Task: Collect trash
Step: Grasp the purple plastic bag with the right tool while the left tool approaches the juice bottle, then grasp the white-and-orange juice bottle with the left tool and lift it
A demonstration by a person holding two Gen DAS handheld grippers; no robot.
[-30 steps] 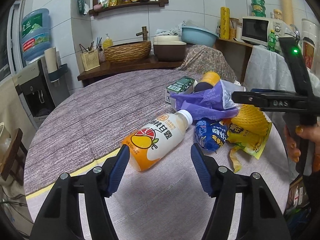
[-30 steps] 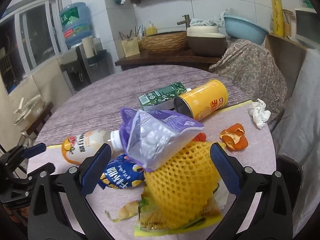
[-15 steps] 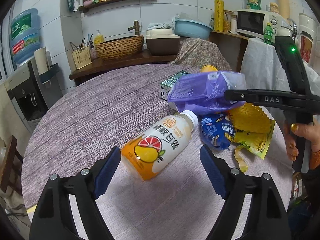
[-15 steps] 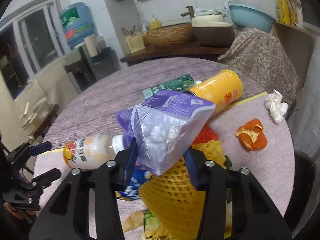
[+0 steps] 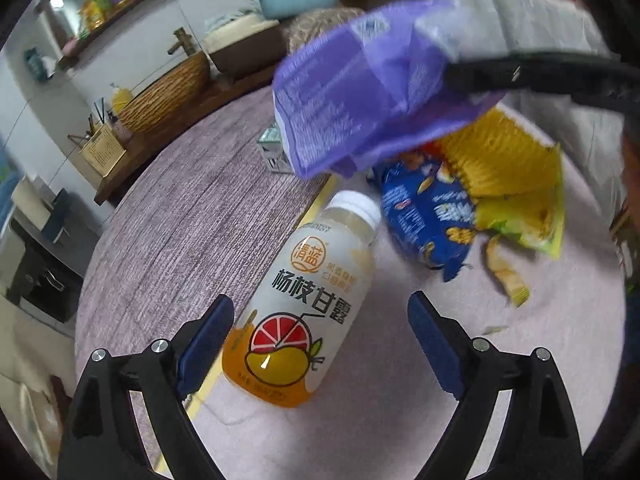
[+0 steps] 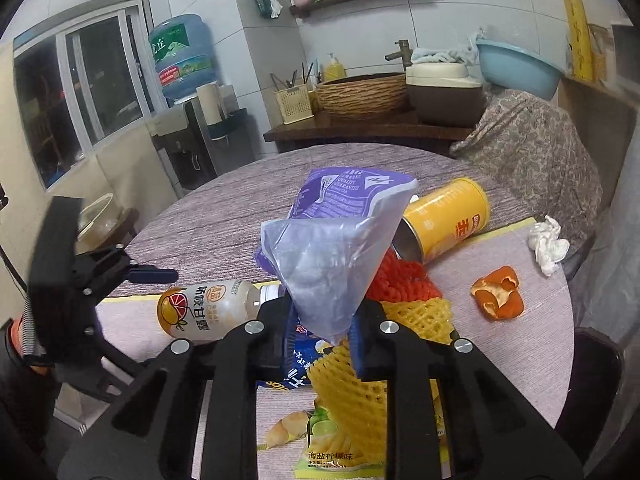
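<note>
Pinching the lower corner of a purple snack bag [image 6: 340, 248] between its blue pads, the right gripper [image 6: 322, 332] is closing its jaws on the foil while the bag stands up above the pile of litter; in the left wrist view the same bag [image 5: 360, 92] hangs raised over the table with the black finger of that gripper across its upper right edge. Just beneath the bag lie a yellow foam net [image 6: 352, 372], a red foam net [image 6: 400, 280], a blue wrapper [image 5: 424, 216] and a yellow-green chip packet [image 6: 332, 448]. The left gripper [image 5: 320, 340] is opening, its jaws wide apart on either side of the base of a juice bottle [image 5: 304, 304] that lies on its side on the round table [image 5: 180, 216], the pads not touching it. Beyond the pile a yellow can [image 6: 448, 220] lies on its side with its open mouth toward the bag. An orange peel [image 6: 498, 292] and a crumpled tissue [image 6: 548, 244] sit apart near the table's right edge. A green carton [image 5: 274, 152] shows behind the bag in the left wrist view.
</note>
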